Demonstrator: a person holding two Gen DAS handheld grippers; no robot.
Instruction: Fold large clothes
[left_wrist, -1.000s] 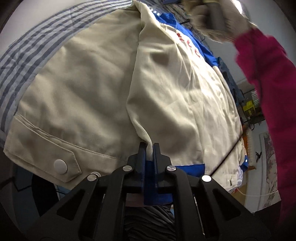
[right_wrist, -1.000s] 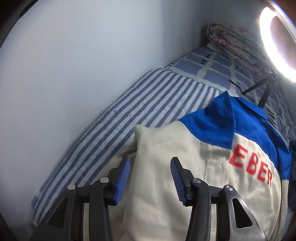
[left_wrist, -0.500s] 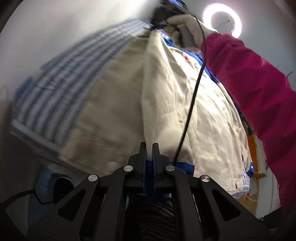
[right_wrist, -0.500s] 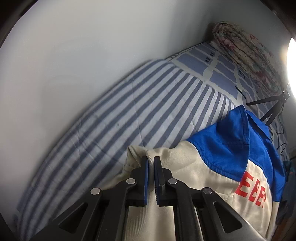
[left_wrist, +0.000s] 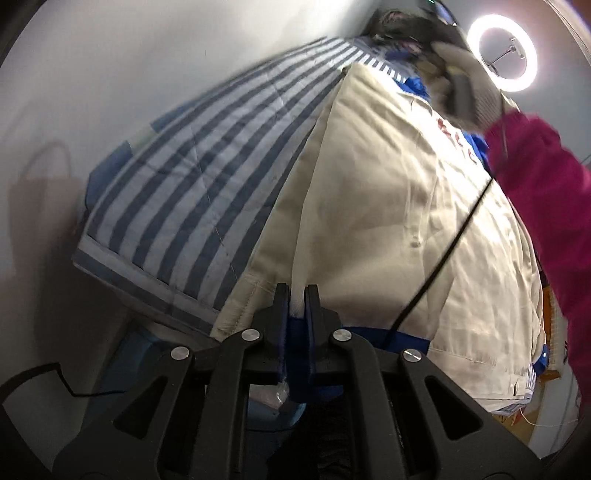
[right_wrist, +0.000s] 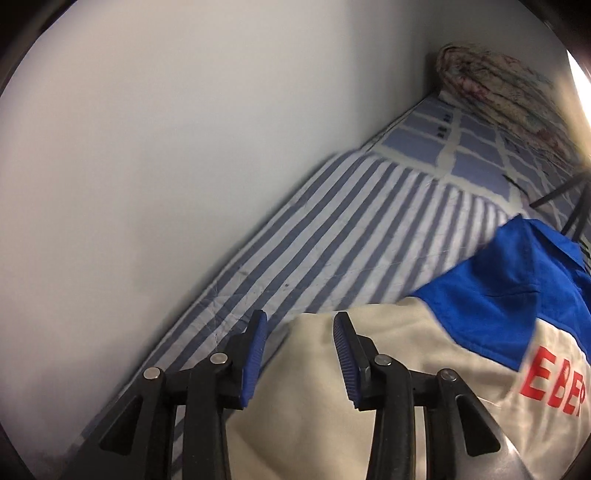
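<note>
A cream jacket (left_wrist: 399, 206) with a blue collar and red letters lies on a blue-and-white striped bed cover (left_wrist: 207, 192). My left gripper (left_wrist: 297, 295) is shut on the jacket's folded edge near its blue hem. In the right wrist view the jacket (right_wrist: 332, 406) shows its blue yoke and the red letters. My right gripper (right_wrist: 300, 325) is open, its jaws on either side of the jacket's folded corner near the shoulder. The right gripper and its gloved hand also show at the top of the left wrist view (left_wrist: 458, 88), blurred.
A grey wall (right_wrist: 184, 147) runs along the bed's far side. A rolled floral quilt (right_wrist: 495, 81) lies at the bed's head on a checked sheet (right_wrist: 472, 147). A ring light (left_wrist: 502, 59) on a black tripod stands nearby. A pink sleeve (left_wrist: 546, 206) and a cable cross the jacket.
The right gripper shut on the jacket's shoulder edge half a second ago and has now opened, letting it go. The folded side of the jacket has moved rightward, uncovering more striped cover.
</note>
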